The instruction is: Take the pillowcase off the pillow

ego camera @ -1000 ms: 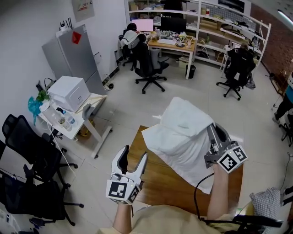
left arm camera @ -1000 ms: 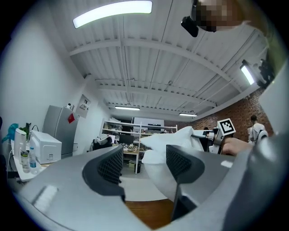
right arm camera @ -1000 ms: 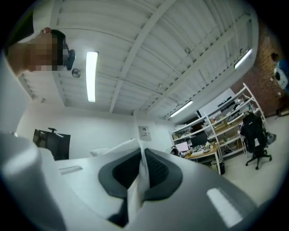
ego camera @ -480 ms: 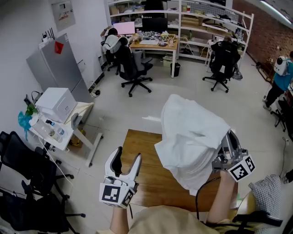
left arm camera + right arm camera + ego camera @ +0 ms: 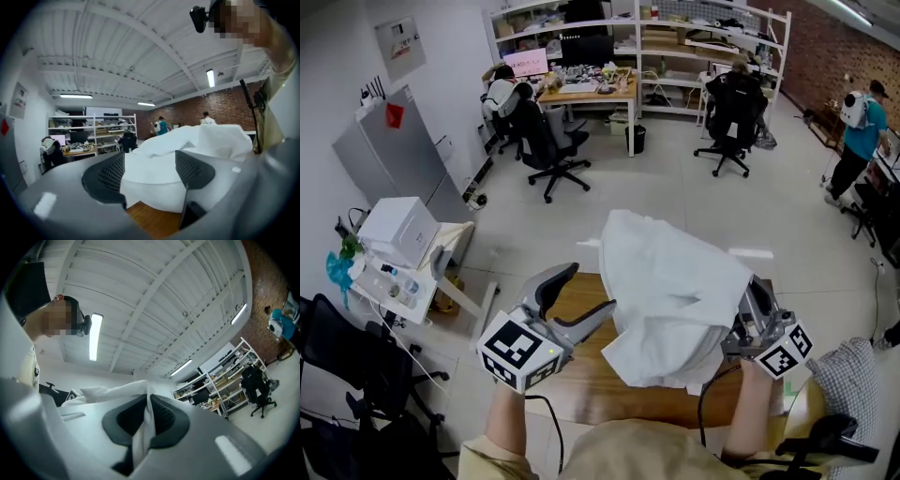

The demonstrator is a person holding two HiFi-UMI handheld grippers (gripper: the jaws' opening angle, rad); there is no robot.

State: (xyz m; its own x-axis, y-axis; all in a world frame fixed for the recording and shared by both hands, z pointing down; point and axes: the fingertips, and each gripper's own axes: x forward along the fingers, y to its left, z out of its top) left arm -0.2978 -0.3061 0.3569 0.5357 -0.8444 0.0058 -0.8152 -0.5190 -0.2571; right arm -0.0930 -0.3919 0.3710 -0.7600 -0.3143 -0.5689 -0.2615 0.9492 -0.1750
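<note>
The white pillow in its pillowcase [image 5: 675, 295] hangs bunched above the wooden table [image 5: 581, 398]. On its right side my right gripper [image 5: 757, 314] is shut on a fold of the pillowcase; in the right gripper view that thin white fold [image 5: 143, 437] is pinched between the dark pads [image 5: 164, 420]. My left gripper [image 5: 589, 289] points level at the bundle's left edge, and its jaws have just been opening. In the left gripper view the white cloth [image 5: 154, 180] fills the gap ahead of the left gripper [image 5: 150, 172]; the pads [image 5: 110, 176] do not press on it.
A checkered cushion [image 5: 853, 394] lies at the lower right. Black office chairs [image 5: 337, 366] stand at the left beside a small white table with a white box [image 5: 398, 230]. Farther off are a grey cabinet [image 5: 389, 150], desks, shelves [image 5: 675, 37] and seated people.
My left gripper has risen and swung to point right at the pillow, its jaws a little wider. The pillow bundle, held by the right gripper, has come left and closer.
</note>
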